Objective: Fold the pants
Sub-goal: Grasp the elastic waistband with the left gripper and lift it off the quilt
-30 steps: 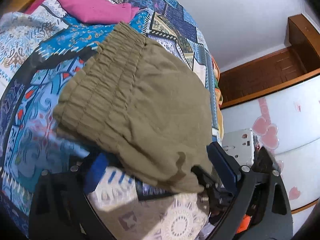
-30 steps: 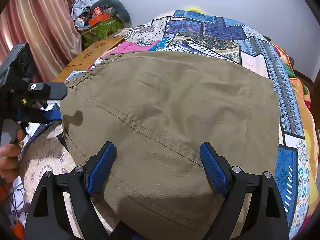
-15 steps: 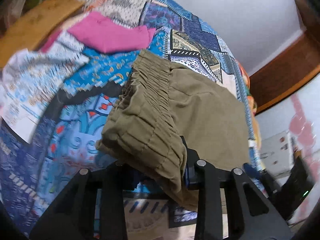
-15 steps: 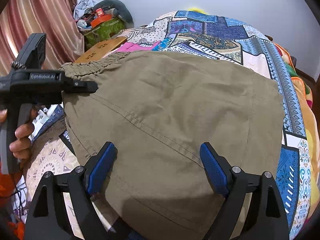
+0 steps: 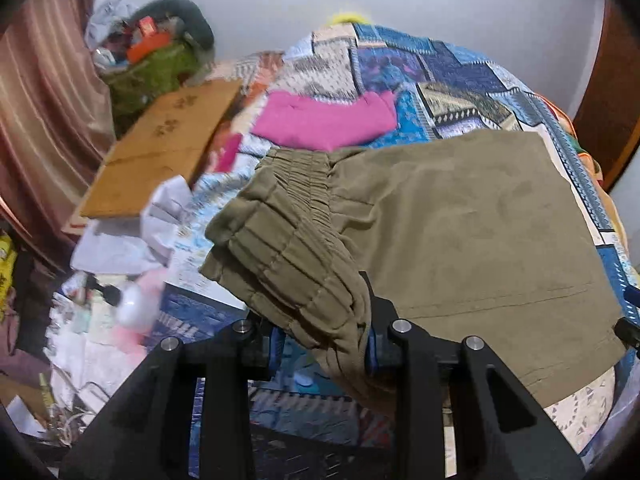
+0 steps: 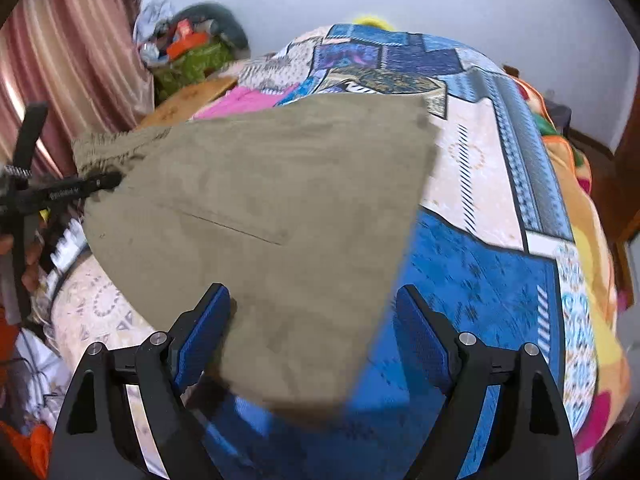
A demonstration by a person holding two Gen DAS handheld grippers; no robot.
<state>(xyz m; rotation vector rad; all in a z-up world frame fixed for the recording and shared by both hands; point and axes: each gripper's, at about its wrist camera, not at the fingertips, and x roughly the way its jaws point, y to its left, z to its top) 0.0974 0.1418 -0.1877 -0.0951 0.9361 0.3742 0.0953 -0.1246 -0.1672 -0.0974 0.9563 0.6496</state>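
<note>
We fold pants [image 5: 472, 232] on bed [image 6: 480, 264]. Left tool [image 5: 324, 344] pinching waistband at frame bottom; right tool [image 6: 312, 320] released. Next: carry waistband across.

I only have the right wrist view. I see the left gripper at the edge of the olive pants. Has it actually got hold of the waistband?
Observer: Yes. The left wrist view shows the left gripper shut on the gathered elastic waistband, which bunches over its fingers.
Operator: Is that corner off the bed?
Observer: It is raised above the patchwork quilt; the rest of the olive pants lies spread flat.
Operator: What lies beyond the waistband?
Observer: A pink garment lies on the quilt, its near edge meeting the waistband's far end.
</note>
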